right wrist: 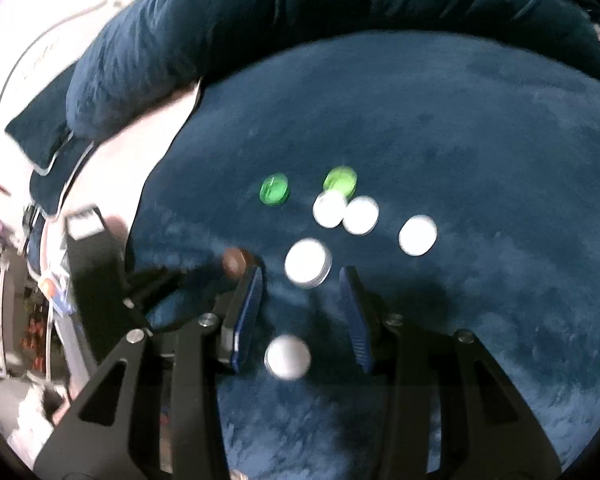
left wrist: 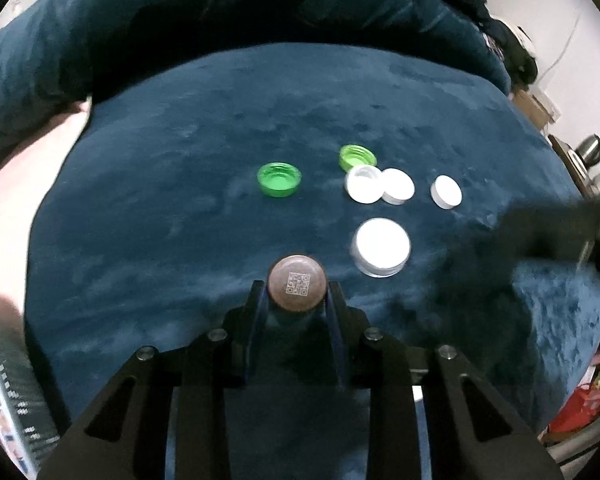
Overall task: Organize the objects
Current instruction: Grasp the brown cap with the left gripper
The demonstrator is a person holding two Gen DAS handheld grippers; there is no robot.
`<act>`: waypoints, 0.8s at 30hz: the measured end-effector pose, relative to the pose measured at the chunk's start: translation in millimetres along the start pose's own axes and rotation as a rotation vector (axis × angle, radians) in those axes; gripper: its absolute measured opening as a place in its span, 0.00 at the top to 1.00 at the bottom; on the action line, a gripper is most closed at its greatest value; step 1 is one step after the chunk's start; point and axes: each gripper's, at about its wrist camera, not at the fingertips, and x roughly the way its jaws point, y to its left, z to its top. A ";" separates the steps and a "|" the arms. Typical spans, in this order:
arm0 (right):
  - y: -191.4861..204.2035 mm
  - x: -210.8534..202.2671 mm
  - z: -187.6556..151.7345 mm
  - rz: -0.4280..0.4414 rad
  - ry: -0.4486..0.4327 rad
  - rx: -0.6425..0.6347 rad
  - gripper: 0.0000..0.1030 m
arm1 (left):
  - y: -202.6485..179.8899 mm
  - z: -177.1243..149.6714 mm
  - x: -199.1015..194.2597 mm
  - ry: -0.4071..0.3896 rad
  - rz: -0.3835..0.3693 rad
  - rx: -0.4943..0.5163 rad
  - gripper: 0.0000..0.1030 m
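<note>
Bottle caps lie on a dark blue plush blanket (left wrist: 180, 200). My left gripper (left wrist: 297, 292) is shut on a brown cap (left wrist: 298, 283) with a QR code, just above the blanket. It also shows blurred in the right wrist view (right wrist: 236, 262). Two green caps (left wrist: 279, 179) (left wrist: 357, 156) and several white caps (left wrist: 363, 184) (left wrist: 381, 246) lie beyond it. My right gripper (right wrist: 302, 276) is open over the blanket. A white cap (right wrist: 288, 357) lies between its fingers, untouched, and a larger white cap (right wrist: 307, 262) lies just beyond its tips.
Dark blue pillows (left wrist: 180, 20) are heaped behind the blanket. A pale sheet (left wrist: 16, 184) shows at the left edge. Cluttered shelves and boxes (left wrist: 540, 108) stand at the right.
</note>
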 end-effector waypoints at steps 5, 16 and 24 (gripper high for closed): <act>4.7 50.2 -27.0 0.047 0.242 -0.043 0.42 | 19.2 -4.6 -18.1 -0.026 0.009 -0.039 0.71; 34.1 99.7 -53.9 -0.133 0.344 -0.259 0.60 | 40.9 -9.4 -43.0 -0.064 0.013 -0.098 0.71; 61.4 54.9 -21.2 0.059 0.170 -0.187 0.60 | 77.0 -9.3 -99.3 -0.177 0.033 -0.202 0.71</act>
